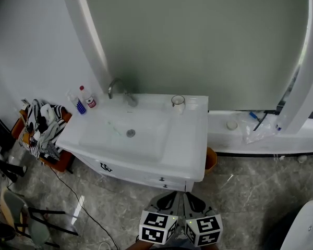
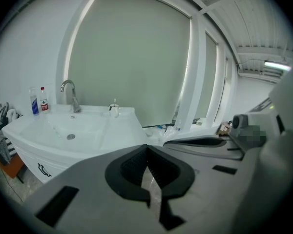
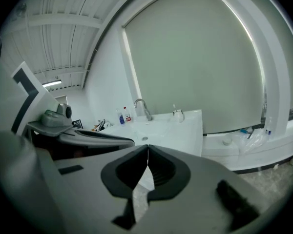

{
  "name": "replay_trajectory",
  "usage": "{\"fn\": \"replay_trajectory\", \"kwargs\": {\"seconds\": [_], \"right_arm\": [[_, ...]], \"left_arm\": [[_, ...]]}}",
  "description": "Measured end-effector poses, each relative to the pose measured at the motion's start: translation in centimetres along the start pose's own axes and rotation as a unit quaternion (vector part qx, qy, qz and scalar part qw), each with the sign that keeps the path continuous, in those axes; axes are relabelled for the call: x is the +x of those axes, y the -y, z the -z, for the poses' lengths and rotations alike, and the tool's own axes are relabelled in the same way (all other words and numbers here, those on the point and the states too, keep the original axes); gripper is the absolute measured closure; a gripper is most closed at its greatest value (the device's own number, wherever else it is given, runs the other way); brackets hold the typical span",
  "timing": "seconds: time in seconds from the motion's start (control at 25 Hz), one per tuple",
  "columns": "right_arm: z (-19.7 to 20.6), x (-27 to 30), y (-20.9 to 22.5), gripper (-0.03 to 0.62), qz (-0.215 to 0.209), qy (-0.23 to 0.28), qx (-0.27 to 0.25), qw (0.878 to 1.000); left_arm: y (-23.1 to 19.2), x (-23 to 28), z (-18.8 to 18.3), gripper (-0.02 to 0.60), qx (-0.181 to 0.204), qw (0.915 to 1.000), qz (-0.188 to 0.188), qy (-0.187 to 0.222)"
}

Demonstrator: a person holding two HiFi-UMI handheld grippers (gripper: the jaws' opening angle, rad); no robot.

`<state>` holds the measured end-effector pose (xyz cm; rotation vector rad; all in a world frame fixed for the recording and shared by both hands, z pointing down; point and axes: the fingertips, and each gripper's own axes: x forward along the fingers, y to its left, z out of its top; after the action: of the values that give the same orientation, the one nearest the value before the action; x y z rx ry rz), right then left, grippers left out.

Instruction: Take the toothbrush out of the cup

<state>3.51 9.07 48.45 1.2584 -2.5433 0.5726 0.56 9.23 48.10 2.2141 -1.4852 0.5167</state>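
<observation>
Toothbrush [image 3: 174, 107] stands upright in the glass cup [image 1: 178, 102], far right on the washbasin [image 1: 194, 150] rim, handy for a pluck. Left hand-held gripper [image 2: 146, 147] and right hand-held gripper [image 3: 147, 149] are clamped shut, empty, side by side, well short of it

We see a sink [image 1: 146, 139] of glossy white, smooth like glazed ceramic, and a faucet [image 1: 116, 89] of bright polished metal. The cup [image 1: 178, 102] is clear and shiny; whether it is glass or plastic we cannot tell. The bottles [image 1: 87, 97] look like plastic. A striped cloth [image 1: 41, 126] lies soft and crumpled. The floor [image 1: 240, 191] is grey veined stone or tile with a slight sheen. The blind [image 1: 198, 35] looks matt, its frame [image 1: 86, 35] smooth white. The left gripper [image 2: 147, 147] and right gripper [image 3: 147, 147] are matt grey plastic, with black ribbed pads [image 2: 132, 167].
</observation>
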Motion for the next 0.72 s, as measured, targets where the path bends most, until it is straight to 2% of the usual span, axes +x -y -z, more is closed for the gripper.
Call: {"fn": "replay_trajectory", "kwargs": {"seconds": [0.32, 0.72], "right_arm": [[-2.2, 0.2, 1.9, 0.582, -0.006, 0.026, -0.003, 1.000], [-3.1, 1.5, 4.0, 0.582, 0.005, 0.025, -0.013, 1.000]], "left_arm": [[0.9, 2.0, -2.3, 0.572, 0.006, 0.9999, -0.003, 0.010], [1.0, 4.5, -3.4, 0.574, 0.006, 0.9998, 0.009, 0.016]]}}
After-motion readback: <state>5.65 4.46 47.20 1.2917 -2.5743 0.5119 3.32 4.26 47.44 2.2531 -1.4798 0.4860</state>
